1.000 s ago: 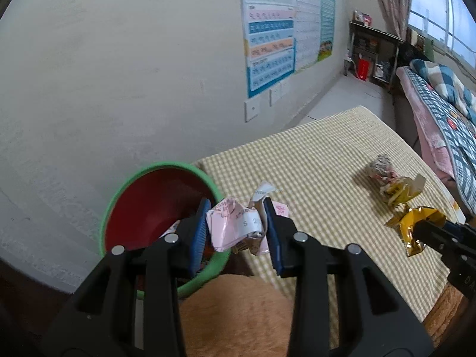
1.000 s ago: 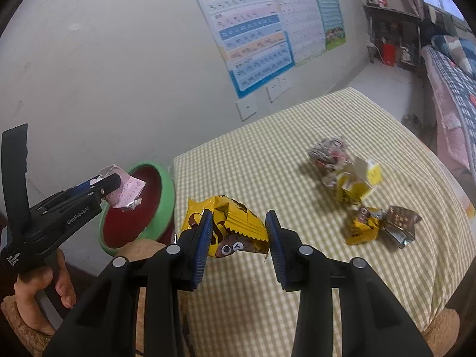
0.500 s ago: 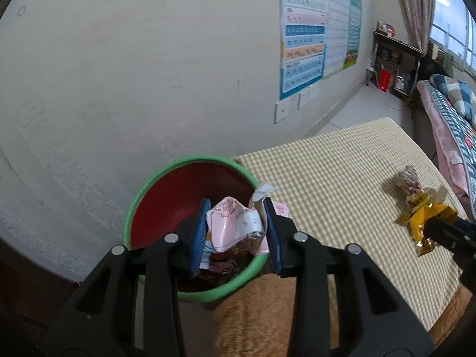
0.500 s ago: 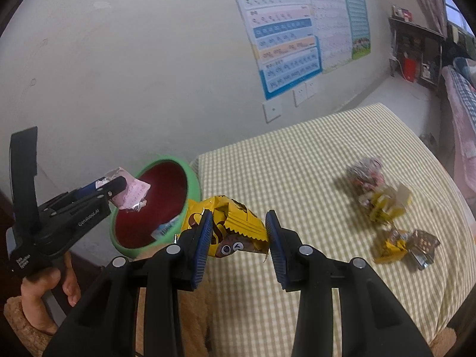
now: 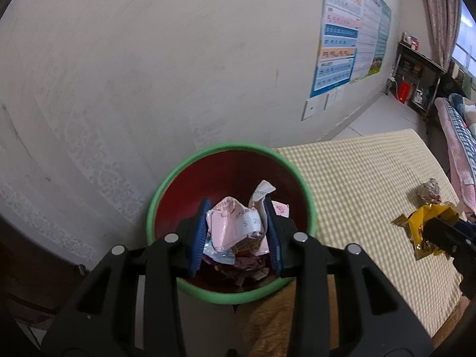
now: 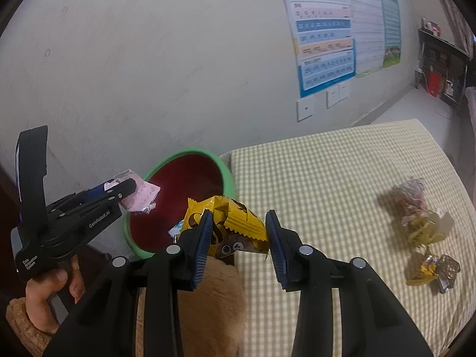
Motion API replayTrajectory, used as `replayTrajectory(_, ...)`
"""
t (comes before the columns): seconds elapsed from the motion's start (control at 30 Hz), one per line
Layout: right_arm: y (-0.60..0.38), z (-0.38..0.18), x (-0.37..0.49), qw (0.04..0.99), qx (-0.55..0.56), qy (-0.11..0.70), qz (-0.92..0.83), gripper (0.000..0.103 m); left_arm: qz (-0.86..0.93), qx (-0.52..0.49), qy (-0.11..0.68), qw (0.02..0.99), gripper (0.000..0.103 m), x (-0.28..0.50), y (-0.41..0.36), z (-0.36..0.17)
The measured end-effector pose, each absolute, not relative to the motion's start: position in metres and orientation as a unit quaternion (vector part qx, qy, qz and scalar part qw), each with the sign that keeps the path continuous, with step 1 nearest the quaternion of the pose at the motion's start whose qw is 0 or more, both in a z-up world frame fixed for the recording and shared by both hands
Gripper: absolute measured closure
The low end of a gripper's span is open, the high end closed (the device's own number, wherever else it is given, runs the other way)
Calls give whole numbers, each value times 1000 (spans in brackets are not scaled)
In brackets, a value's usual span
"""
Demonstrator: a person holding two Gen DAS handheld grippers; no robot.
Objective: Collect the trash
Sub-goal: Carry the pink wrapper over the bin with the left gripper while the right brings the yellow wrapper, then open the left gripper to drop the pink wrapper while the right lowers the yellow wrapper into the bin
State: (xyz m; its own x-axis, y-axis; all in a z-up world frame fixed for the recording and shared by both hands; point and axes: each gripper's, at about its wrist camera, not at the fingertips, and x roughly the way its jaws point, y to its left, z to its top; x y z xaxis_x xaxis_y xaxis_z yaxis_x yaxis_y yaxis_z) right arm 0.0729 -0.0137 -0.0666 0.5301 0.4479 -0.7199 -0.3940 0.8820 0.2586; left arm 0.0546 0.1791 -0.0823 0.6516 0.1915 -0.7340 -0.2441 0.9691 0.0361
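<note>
Two wrappers are in hand at once: the pink crumpled wrapper (image 5: 235, 226) sits clamped between the jaws of the left gripper (image 5: 236, 232), held directly above the open mouth of the green-rimmed bin (image 5: 166, 184), and the yellow wrapper (image 6: 232, 226) is pinched between the jaws of the right gripper (image 6: 238, 238), just beside the bin's rim and over the near edge of the bed. The step in hand looks like the drop, and to do it well the left jaws should part only while the pink piece hangs over the red interior, where other scraps (image 5: 238, 264) already lie; light crumpled foil may cling to a pad, so a wide opening seems wise. The right load would then need carrying further over the rim before letting go. More trash is left: a loose cluster of wrappers (image 6: 422, 226) lies well apart on the yellow checked bedcover (image 6: 327, 178). Beyond stand a pale wall with blue learning posters (image 6: 327, 38), wall sockets (image 6: 306, 108), a dark shelf (image 6: 440, 68) and a curtained window (image 5: 440, 15).
</note>
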Motion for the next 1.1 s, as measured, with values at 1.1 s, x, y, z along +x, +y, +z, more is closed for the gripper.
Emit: replayTrajectory(1.1, 77, -92, 111, 853, -23, 436, 286, 66, 153, -65, 438, 883, 69, 75, 229, -117)
